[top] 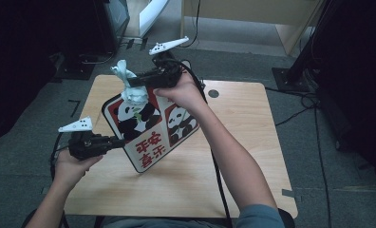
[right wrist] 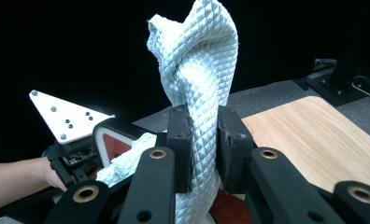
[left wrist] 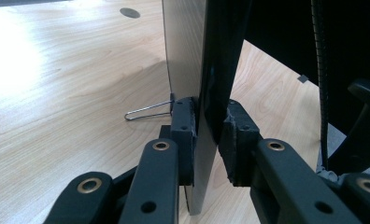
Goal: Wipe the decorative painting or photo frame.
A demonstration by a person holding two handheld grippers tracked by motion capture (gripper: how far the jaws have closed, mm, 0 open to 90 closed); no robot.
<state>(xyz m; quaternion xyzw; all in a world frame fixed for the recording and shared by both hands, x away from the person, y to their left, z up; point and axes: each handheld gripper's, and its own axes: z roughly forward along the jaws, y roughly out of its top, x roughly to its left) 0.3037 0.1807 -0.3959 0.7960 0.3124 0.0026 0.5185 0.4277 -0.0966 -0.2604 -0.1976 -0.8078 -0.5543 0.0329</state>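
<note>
wiping step: your left gripper [top: 121,141] pinches the panda board [top: 150,126]; right gripper [top: 133,81] pinches the cloth [top: 129,85]. next, press the cloth onto the board.

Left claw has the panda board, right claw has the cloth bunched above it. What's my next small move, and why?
Probably lower the right claw so the cloth presses flat on the board and can wipe it. The cloth is pinched in a twisted bunch, mostly above the board's top edge, while the left claw holds the board tilted up off the table.

Place: a lab-like recording room
Floor: grey carpet [top: 319,156], taped marks, loose cables [top: 295,114]
Furniture: light wooden desk [top: 252,142]
Surroundings: black stand bases [top: 290,76], dark curtains
</note>
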